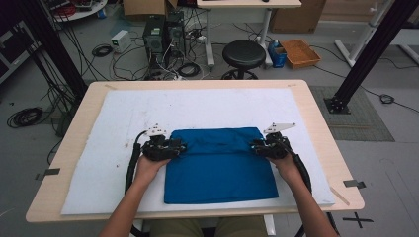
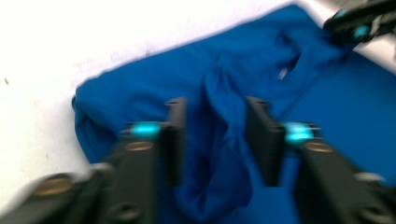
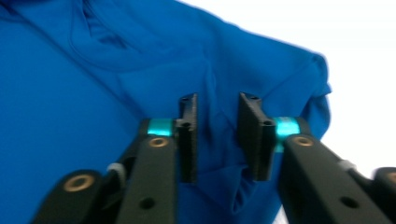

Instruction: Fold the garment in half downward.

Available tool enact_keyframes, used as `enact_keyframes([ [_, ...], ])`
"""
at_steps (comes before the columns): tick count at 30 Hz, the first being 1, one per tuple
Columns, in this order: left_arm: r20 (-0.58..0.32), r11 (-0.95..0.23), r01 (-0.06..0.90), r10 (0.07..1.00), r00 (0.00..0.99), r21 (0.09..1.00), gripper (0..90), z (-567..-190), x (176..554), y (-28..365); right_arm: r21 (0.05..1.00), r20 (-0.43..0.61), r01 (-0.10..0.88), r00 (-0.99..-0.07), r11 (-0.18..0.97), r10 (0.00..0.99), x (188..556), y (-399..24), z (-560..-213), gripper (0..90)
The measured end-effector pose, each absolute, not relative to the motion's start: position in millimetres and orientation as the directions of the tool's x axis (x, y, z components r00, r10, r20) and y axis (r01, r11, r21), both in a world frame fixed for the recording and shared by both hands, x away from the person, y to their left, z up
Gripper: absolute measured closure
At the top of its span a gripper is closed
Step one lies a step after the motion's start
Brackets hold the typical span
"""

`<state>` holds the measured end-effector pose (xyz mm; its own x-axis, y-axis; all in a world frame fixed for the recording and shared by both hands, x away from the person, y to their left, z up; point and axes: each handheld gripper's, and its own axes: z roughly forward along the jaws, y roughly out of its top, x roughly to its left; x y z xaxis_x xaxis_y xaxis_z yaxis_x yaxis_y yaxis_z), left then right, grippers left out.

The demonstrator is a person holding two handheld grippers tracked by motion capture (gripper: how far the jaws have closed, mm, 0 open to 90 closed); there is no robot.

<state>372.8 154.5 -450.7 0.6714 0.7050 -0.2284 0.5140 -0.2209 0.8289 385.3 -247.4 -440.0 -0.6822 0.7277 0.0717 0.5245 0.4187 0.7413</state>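
A blue cloth [image 1: 220,168] lies folded into a rough rectangle on the white mat [image 1: 123,118]. My left gripper [image 1: 180,146] is at the cloth's far left corner and my right gripper [image 1: 254,144] at its far right corner, both pointing inward. In the left gripper view the jaws [image 2: 215,135] stand apart around a raised fold of the cloth [image 2: 224,93], and the pads do not clearly press on it. In the right gripper view the narrower jaws [image 3: 217,135] pinch a ridge of the cloth [image 3: 93,93] near its edge.
The mat covers most of the wooden table [image 1: 321,128]. Beyond the far edge stand a black stool [image 1: 243,54], computer towers [image 1: 163,34], loose cables and an orange bin [image 1: 300,53]. Black frame posts [image 1: 365,54] rise at both sides.
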Motion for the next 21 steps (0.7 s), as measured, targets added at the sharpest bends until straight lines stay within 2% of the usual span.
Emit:
enact_keyframes([
  [1, -0.206, -0.235, 0.502, 0.709, 0.674, 0.832, 80.3, -449.7, 371.5, 153.9, 0.740, 0.067, 0.522, -0.685, 0.425, 0.725, 384.8, -247.8, -440.3, 86.6],
  [2, -0.199, -0.232, 0.488, 0.707, 0.679, 0.841, 85.7, -448.9, 370.2, 154.7, 0.746, 0.071, 0.514, -0.694, 0.423, 0.717, 384.6, -249.3, -439.9, 87.4],
  [8, -0.228, -0.178, 0.443, 0.659, 0.717, 0.878, 86.0, -442.0, 353.5, 167.4, 0.796, 0.109, 0.471, -0.730, 0.382, 0.674, 370.9, -263.0, -429.4, 87.8],
  [14, -0.238, -0.214, 0.435, 0.593, 0.770, 0.875, 85.7, -443.2, 333.1, 176.4, 0.793, 0.071, 0.408, -0.800, 0.452, 0.596, 346.8, -273.2, -431.1, 87.0],
  [15, -0.236, -0.235, 0.434, 0.576, 0.783, 0.870, 85.1, -442.5, 330.6, 175.5, 0.787, 0.089, 0.416, -0.807, 0.455, 0.584, 343.8, -275.7, -432.7, 84.5],
  [16, -0.245, -0.242, 0.442, 0.565, 0.788, 0.864, 82.1, -441.3, 328.0, 174.6, 0.783, 0.109, 0.424, -0.814, 0.455, 0.570, 341.3, -278.4, -434.1, 77.3],
  [17, -0.249, -0.243, 0.446, 0.563, 0.788, 0.862, 75.5, -439.4, 326.2, 175.0, 0.783, 0.128, 0.438, -0.808, 0.441, 0.575, 339.0, -281.3, -434.3, 71.6],
  [19, -0.248, -0.213, 0.445, 0.590, 0.768, 0.870, 62.0, -435.3, 325.1, 178.6, 0.809, 0.153, 0.445, -0.790, 0.384, 0.593, 334.5, -287.1, -430.9, 67.5],
  [21, -0.262, -0.165, 0.448, 0.618, 0.741, 0.879, 60.0, -433.0, 327.7, 181.8, 0.826, 0.177, 0.465, -0.750, 0.319, 0.637, 335.3, -287.6, -425.2, 67.4],
])
